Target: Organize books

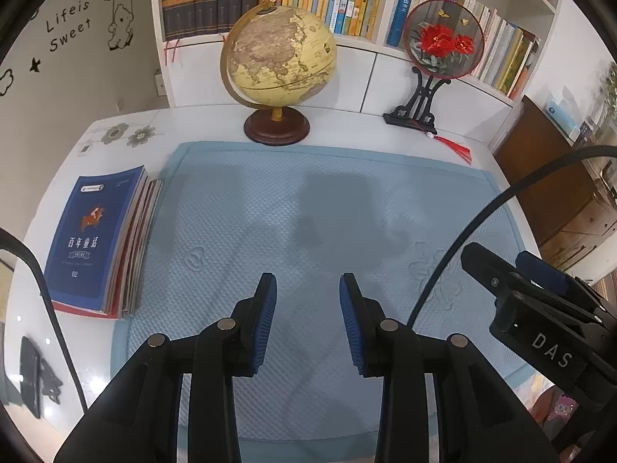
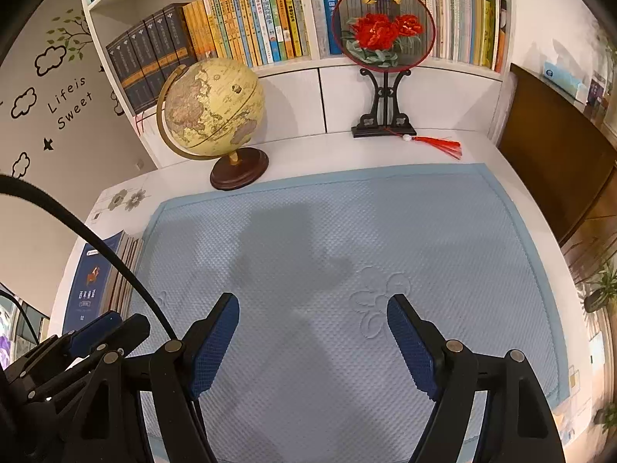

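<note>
A stack of books (image 1: 98, 243) with a dark blue cover on top lies flat on the white desk, just left of the light blue mat (image 1: 308, 212). In the right wrist view the same stack of books (image 2: 96, 281) sits at the mat's left edge, partly behind a black cable. My left gripper (image 1: 307, 318) hovers over the mat's near part, jaws apart with nothing between the blue pads. My right gripper (image 2: 312, 343) hangs over the mat too, open wider and empty. Each gripper appears at the edge of the other's view.
A globe (image 1: 277, 54) on a wooden base and a round embroidered fan (image 1: 443, 40) on a black stand sit at the desk's back. Behind them rises a white bookshelf (image 2: 320, 77) full of upright books. A brown cabinet (image 2: 559, 162) stands at the right. A dark phone (image 1: 31, 370) lies near left.
</note>
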{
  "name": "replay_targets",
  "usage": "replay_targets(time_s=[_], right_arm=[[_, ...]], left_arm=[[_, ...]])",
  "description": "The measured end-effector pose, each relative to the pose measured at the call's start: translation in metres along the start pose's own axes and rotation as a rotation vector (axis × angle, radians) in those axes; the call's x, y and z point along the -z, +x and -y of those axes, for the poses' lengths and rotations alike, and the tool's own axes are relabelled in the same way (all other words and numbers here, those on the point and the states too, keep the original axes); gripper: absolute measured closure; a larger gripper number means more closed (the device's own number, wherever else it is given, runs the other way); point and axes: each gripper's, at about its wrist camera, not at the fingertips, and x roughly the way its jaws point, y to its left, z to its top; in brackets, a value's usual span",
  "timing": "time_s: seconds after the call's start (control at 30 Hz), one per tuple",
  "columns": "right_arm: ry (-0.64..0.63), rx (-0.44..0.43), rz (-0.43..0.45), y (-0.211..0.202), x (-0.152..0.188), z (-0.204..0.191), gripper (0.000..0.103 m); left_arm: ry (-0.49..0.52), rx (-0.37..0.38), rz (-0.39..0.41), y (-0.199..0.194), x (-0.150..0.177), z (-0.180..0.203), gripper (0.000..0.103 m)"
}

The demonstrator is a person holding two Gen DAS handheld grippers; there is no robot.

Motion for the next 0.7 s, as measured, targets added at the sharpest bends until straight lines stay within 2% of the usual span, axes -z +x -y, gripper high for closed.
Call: replay_targets(time_s=[0.7], right_arm=[[-0.031, -0.004, -0.001, 0.0036, 0.0022, -0.0045, 0.026]], left_arm=[[-0.007, -0.044, -0.012, 0.0027, 0.0028, -0.0002, 0.072]])
